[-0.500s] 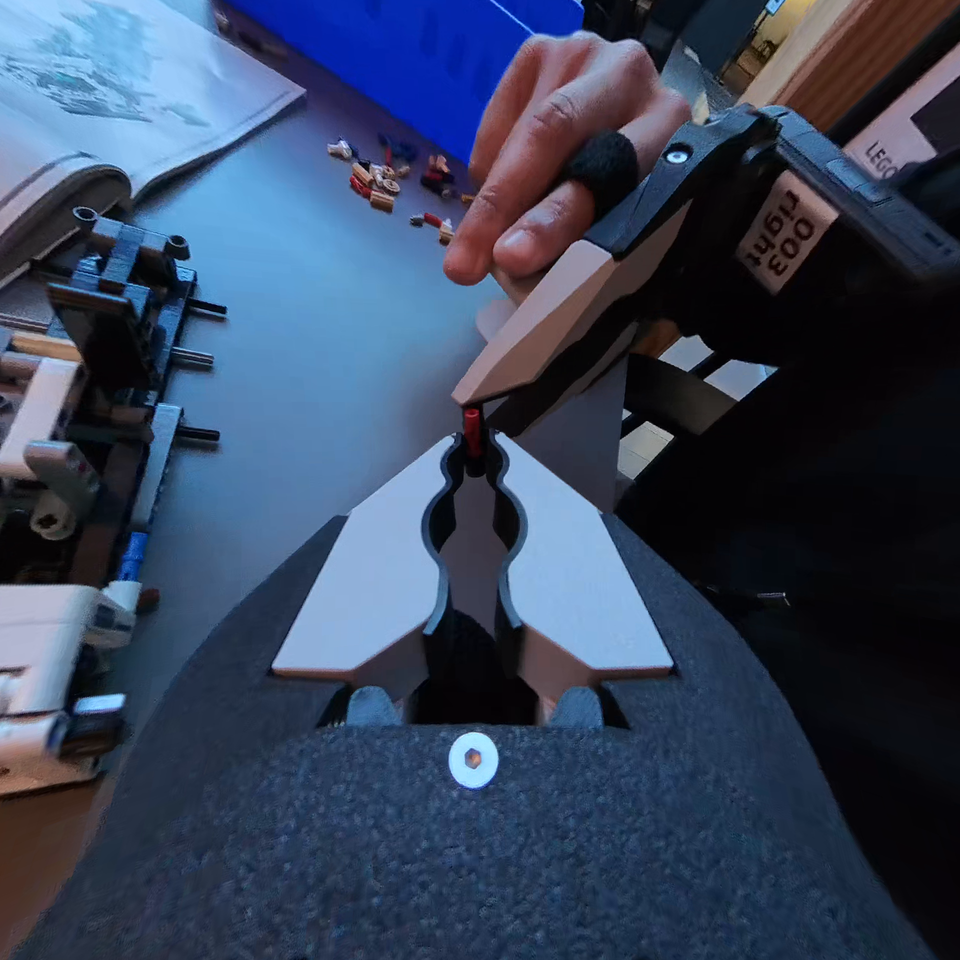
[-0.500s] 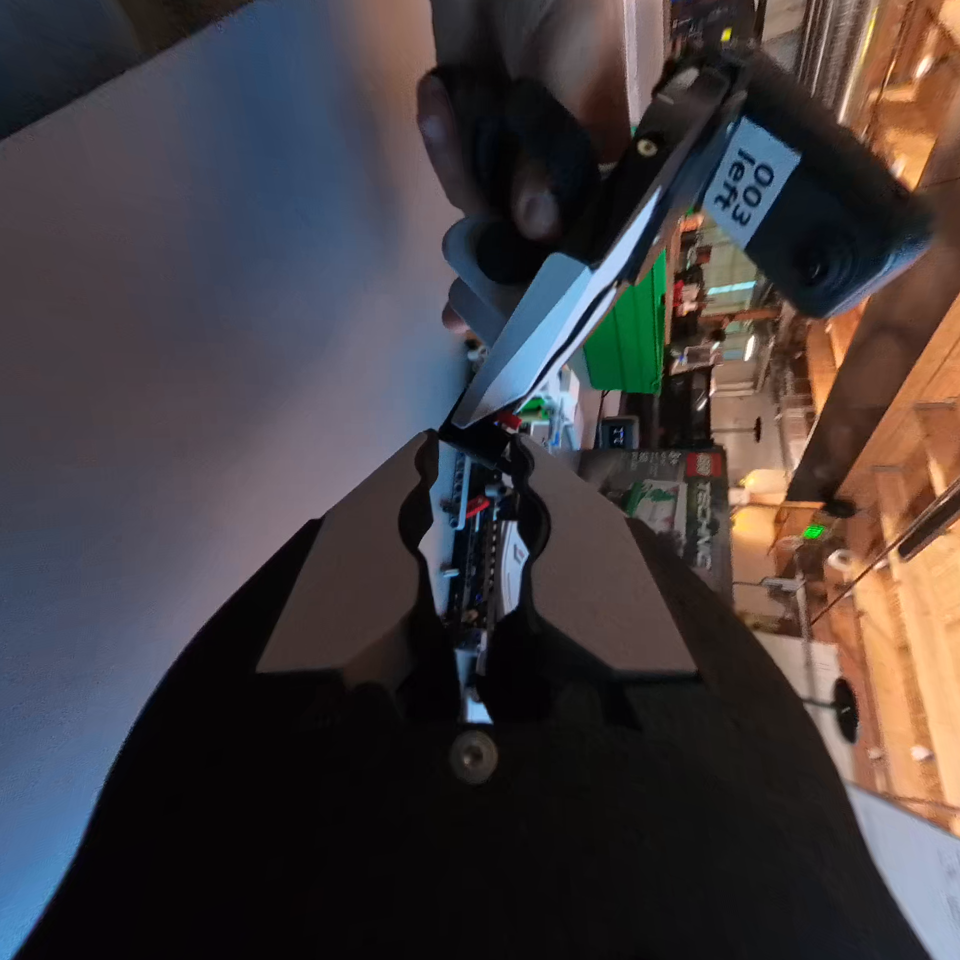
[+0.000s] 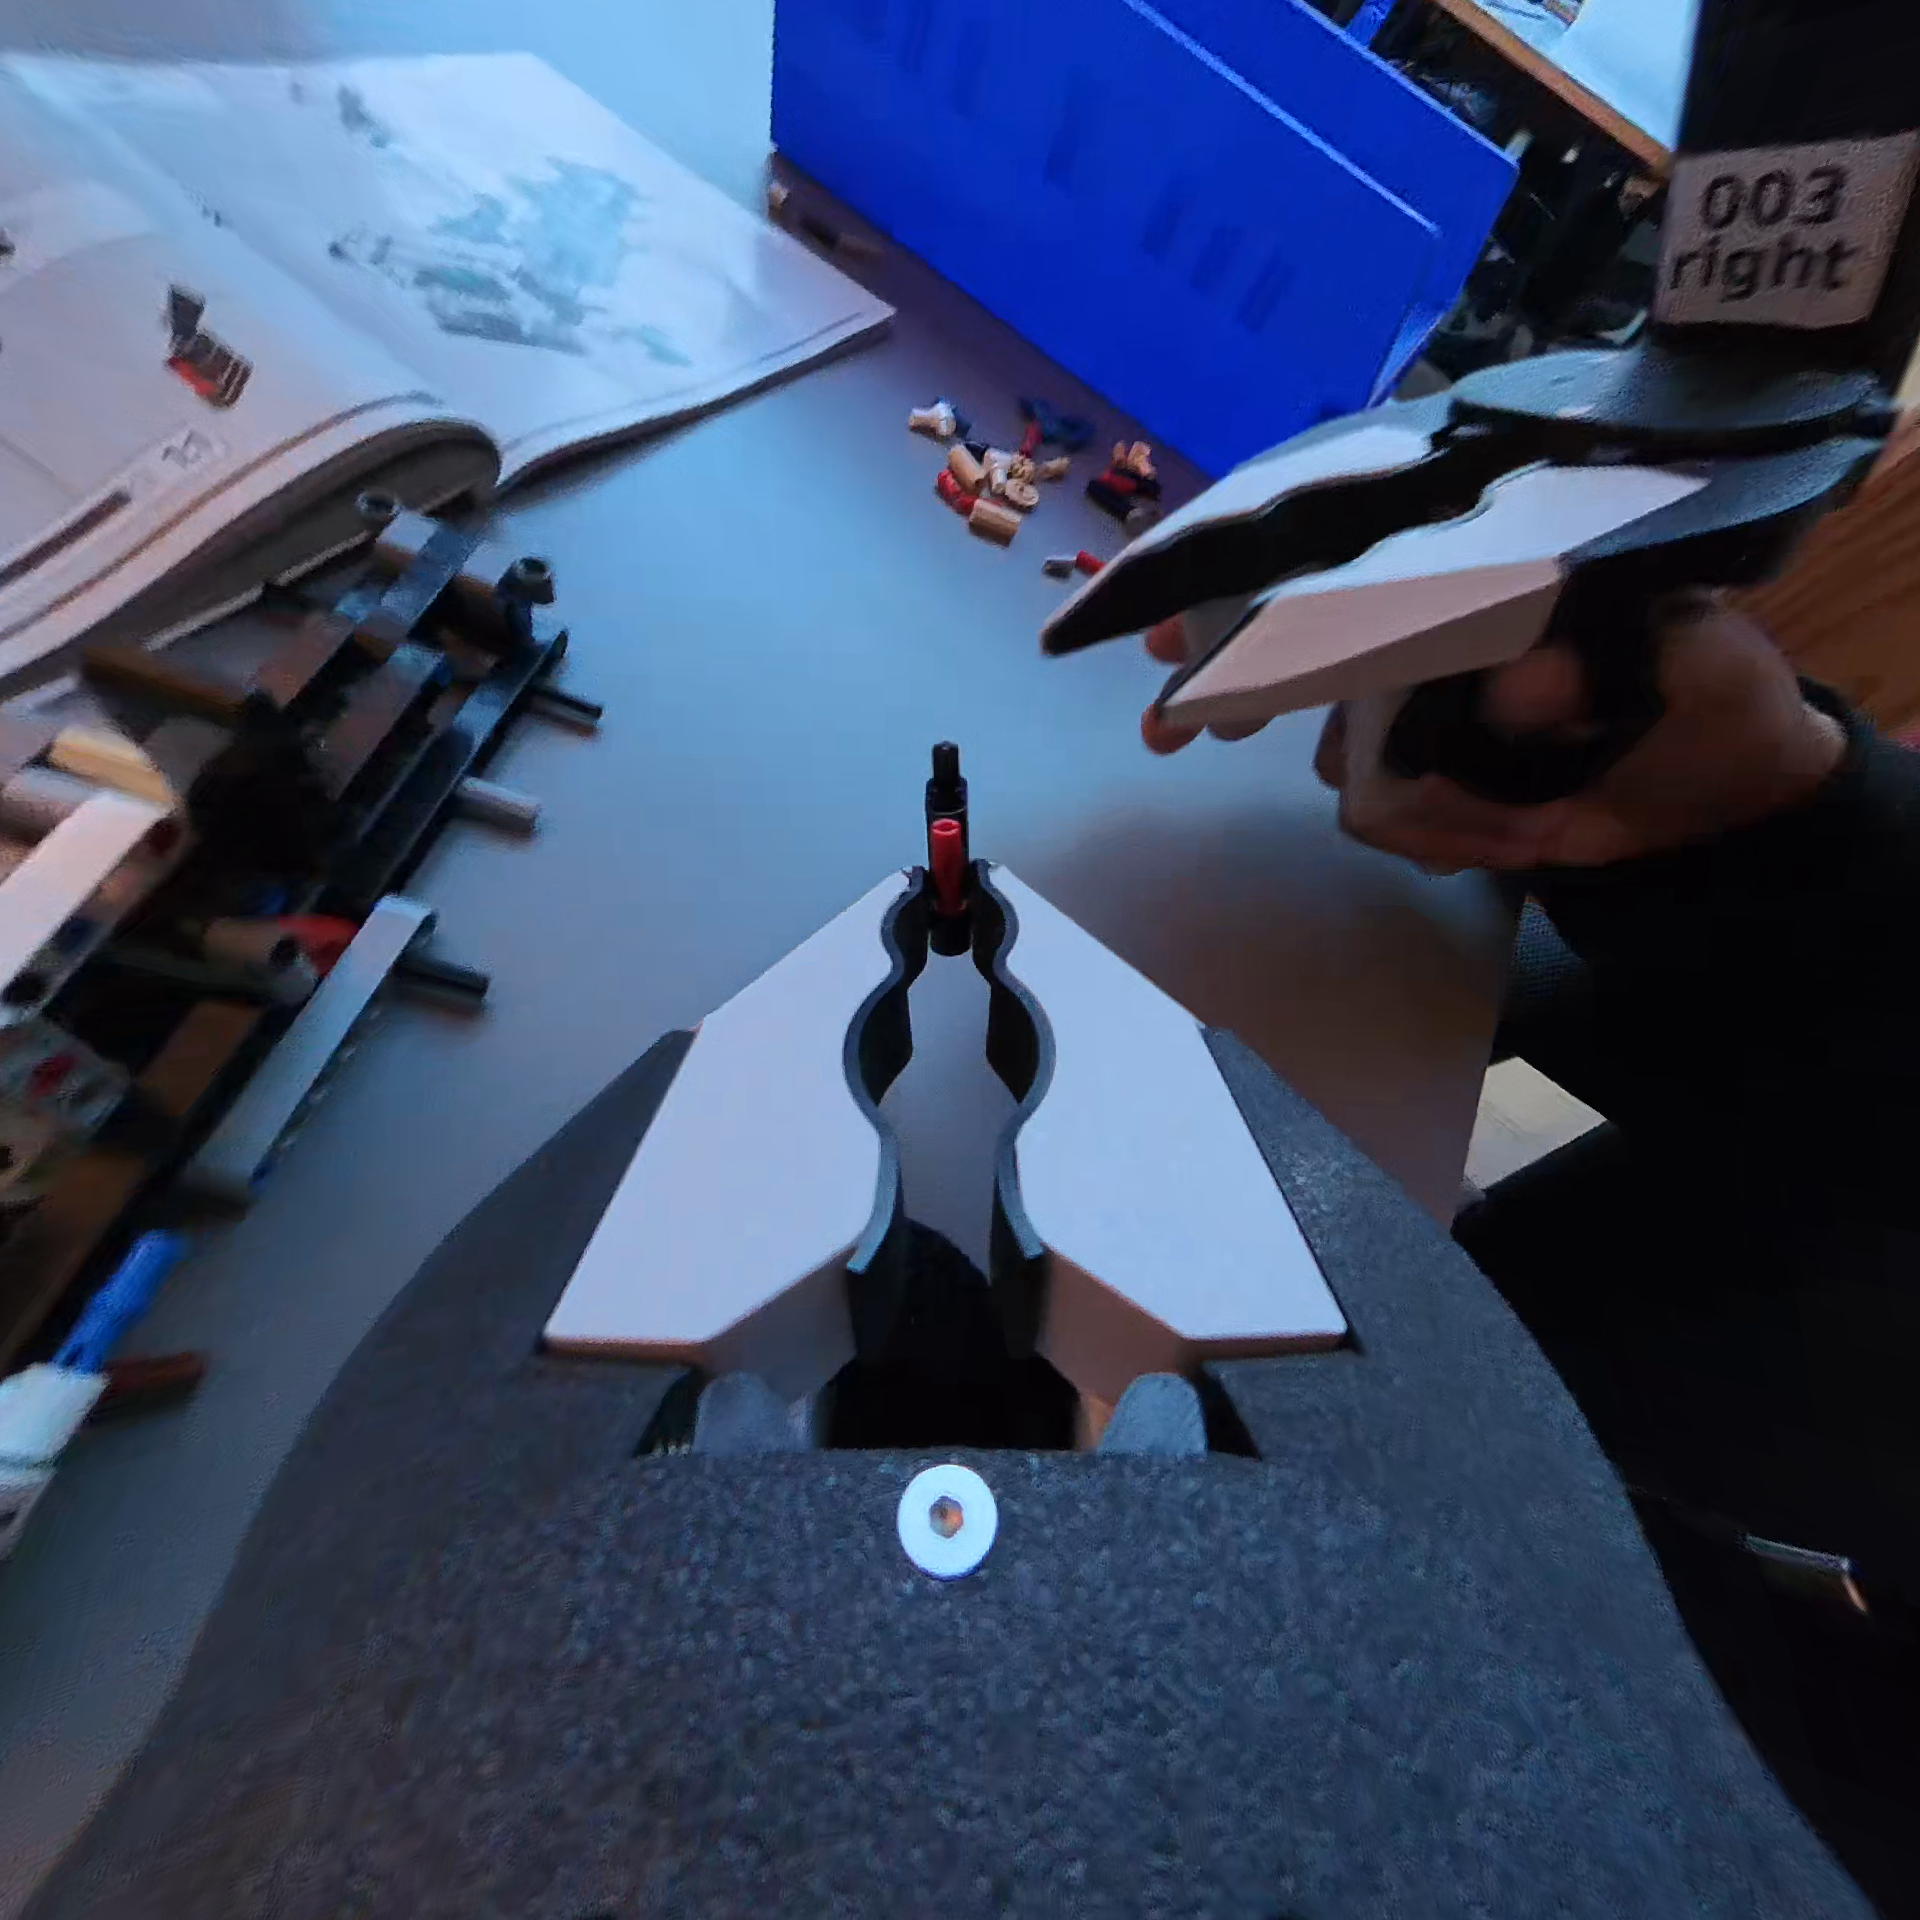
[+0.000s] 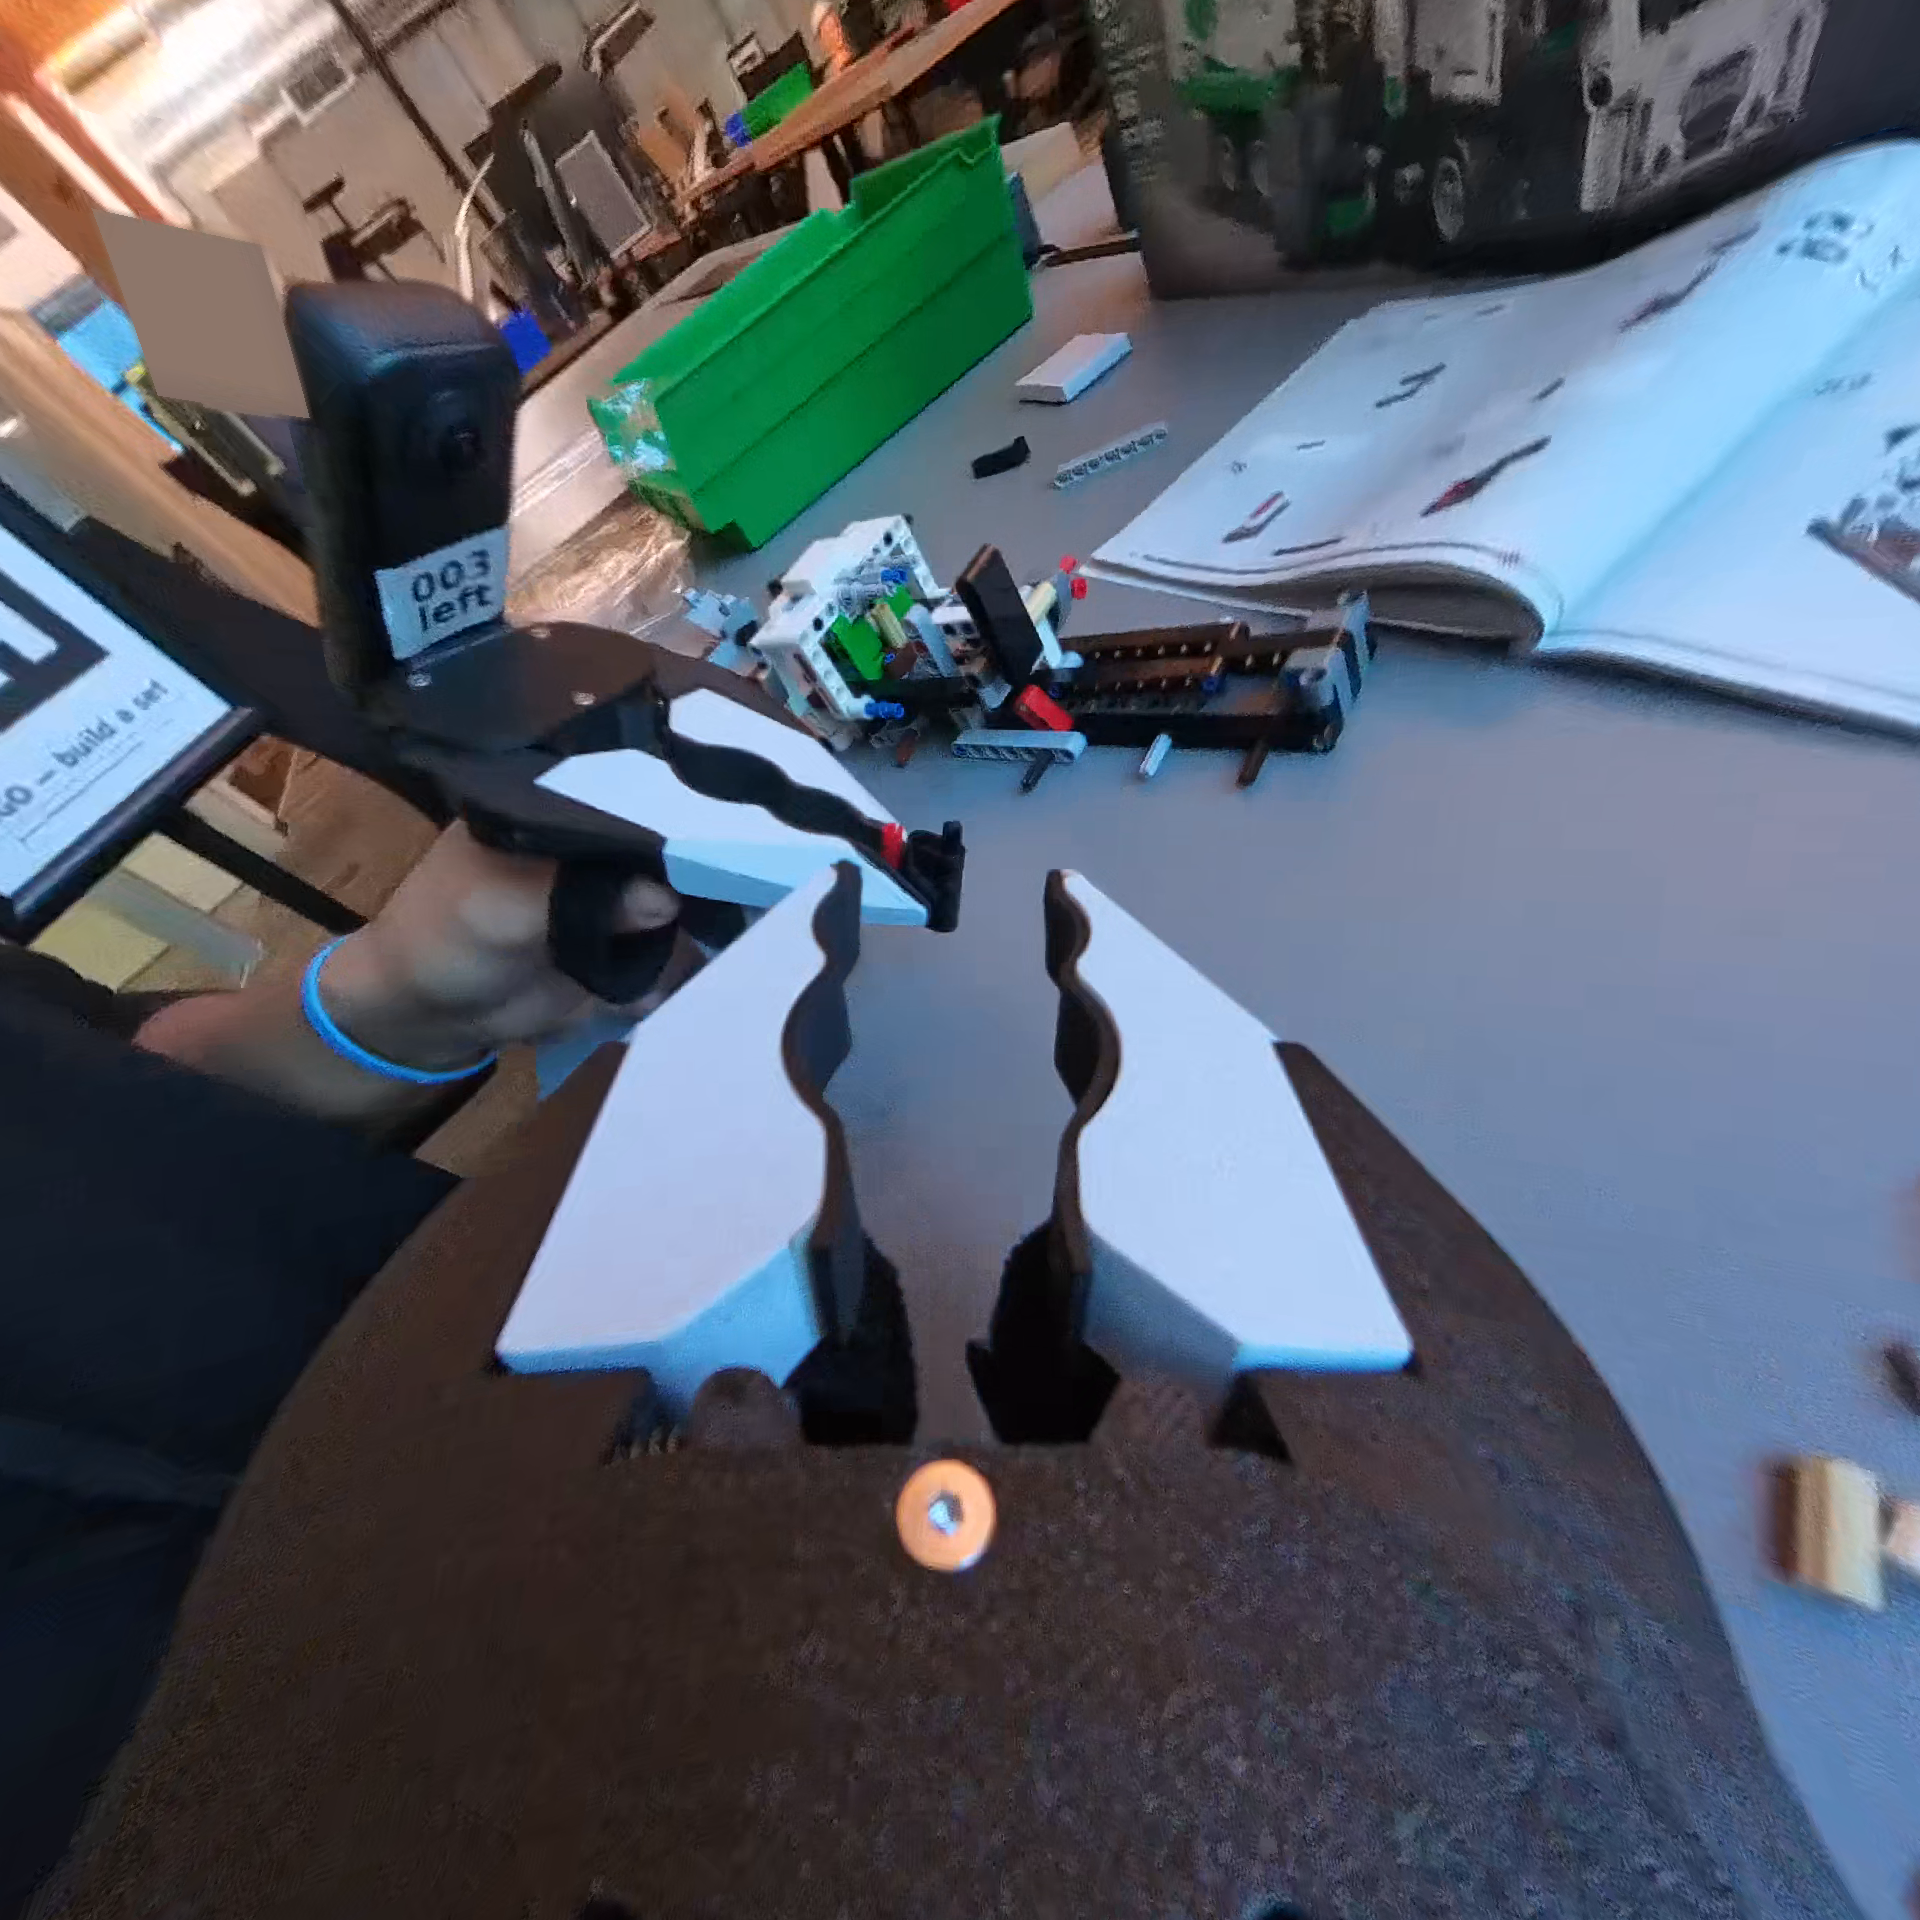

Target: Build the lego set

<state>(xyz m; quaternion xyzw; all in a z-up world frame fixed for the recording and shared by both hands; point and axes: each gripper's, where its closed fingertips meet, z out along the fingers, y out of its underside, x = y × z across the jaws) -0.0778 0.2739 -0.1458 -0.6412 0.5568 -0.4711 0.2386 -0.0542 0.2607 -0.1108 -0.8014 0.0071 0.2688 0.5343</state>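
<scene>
On the left, the half-built lego model [image 4: 1049, 665] is sitting on the table. Your left gripper [image 3: 948, 896] is pinching a small black and red piece [image 3: 945, 842] at its tips. Your right gripper [image 4: 951, 883] is hanging spread apart, empty. Squeezing loosely could let the piece slip and drop.

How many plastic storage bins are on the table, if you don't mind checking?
2: a blue bin behind the loose pieces, and a green bin beyond the partly built model. Others may sit outside the views.

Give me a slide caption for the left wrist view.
Left gripper pinches a small red-and-black pin assembly above the table.
</scene>
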